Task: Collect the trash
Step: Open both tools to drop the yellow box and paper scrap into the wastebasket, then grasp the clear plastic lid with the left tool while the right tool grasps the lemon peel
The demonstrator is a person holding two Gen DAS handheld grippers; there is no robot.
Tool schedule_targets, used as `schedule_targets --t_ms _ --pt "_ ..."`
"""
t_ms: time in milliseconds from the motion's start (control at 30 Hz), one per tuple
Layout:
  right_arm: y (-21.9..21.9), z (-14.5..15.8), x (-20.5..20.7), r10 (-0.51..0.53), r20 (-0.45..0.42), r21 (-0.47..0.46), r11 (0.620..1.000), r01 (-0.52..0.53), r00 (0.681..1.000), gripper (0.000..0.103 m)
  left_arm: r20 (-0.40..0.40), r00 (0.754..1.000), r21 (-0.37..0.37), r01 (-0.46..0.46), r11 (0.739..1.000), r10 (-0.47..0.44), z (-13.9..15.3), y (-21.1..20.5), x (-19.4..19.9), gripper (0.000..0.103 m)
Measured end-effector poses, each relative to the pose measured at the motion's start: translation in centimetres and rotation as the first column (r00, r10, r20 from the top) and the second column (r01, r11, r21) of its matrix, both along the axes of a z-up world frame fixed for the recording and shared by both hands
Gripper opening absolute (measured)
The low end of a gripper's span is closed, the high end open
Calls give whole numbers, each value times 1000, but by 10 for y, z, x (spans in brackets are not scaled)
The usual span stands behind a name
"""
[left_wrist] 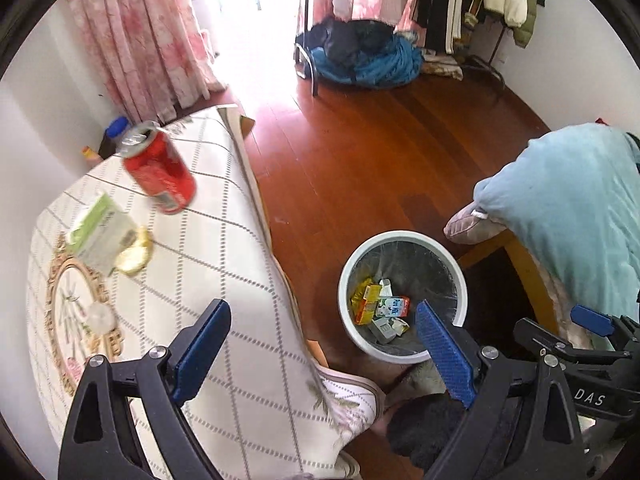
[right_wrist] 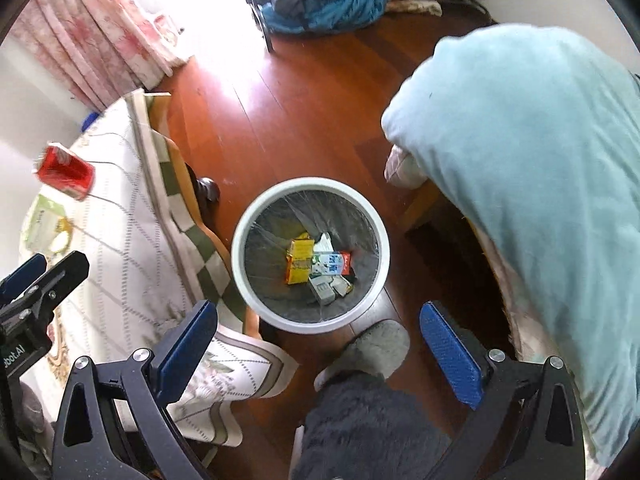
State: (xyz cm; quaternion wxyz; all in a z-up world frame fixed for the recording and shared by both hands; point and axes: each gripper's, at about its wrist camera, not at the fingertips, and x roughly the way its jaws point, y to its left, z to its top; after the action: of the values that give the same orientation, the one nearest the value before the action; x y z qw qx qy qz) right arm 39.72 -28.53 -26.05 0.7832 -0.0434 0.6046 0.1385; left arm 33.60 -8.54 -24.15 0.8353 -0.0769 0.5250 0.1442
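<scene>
two grippers in the room, both held spread wide with nothing between the blue pads. left gripper [left_wrist: 324,344] hangs over the table edge, right gripper [right_wrist: 320,354] sits above the floor, bin straight ahead of it.

one white round bin [right_wrist: 244,216] on the wooden floor [left_wrist: 360,152], between the table and the bed, lined with a clear bag. inside it i count roughly five flattened cartons: one orange-yellow carton [right_wrist: 299,266], one blue-and-white milk carton [right_wrist: 332,265] lying across it, and two or three pale ones beneath, too jumbled to count surely.

trash on the table: one red soda can [left_wrist: 159,172], tilted and blurred, its open top toward the wall; whether it rests on the cloth or is off it, cannot tell. one green-and-white carton [left_wrist: 102,234] lying flat near it. one yellow peel [left_wrist: 134,256] touching the carton's lower edge. one small crumpled clear wrapper [left_wrist: 100,318] further toward the gripper.

table [left_wrist: 224,240] wears one white cloth with a grey diamond grid.

one bed with one pale blue quilt [right_wrist: 528,184] to the right of the bin. one grey slipper [right_wrist: 372,350] just beside the bin's near rim. one pair of pink curtains [left_wrist: 136,36] behind the table.
</scene>
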Motion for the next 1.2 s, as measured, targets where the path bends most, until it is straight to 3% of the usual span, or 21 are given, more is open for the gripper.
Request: schedule_targets --t_ms 467,667,800,867,933,1033,1200 --pt "-10 106 -76 -6 185 63 998 -6 983 102 138 989 55 -54 997 46 76 -8 -73 94" --pt "1 120 -86 -19 188 111 994 -2 982 102 140 983 84 -128 988 115 72 12 -87 94" --pt "36 105 -82 35 130 166 984 -57 991 102 105 969 75 -231 970 222 47 57 -103 95" --pt "62 92 -80 81 103 196 976 -100 991 102 80 957 86 -285 955 279 30 84 -112 96" --pt "101 73 -75 148 69 216 963 -159 987 102 43 938 102 -346 933 343 9 116 -121 103" --pt "158 45 -68 238 35 217 946 -240 971 102 -33 891 121 -446 887 452 -29 171 -139 103" --pt "260 -2 -57 352 -5 247 907 -340 936 83 -95 804 115 -576 809 587 -68 239 -166 103"
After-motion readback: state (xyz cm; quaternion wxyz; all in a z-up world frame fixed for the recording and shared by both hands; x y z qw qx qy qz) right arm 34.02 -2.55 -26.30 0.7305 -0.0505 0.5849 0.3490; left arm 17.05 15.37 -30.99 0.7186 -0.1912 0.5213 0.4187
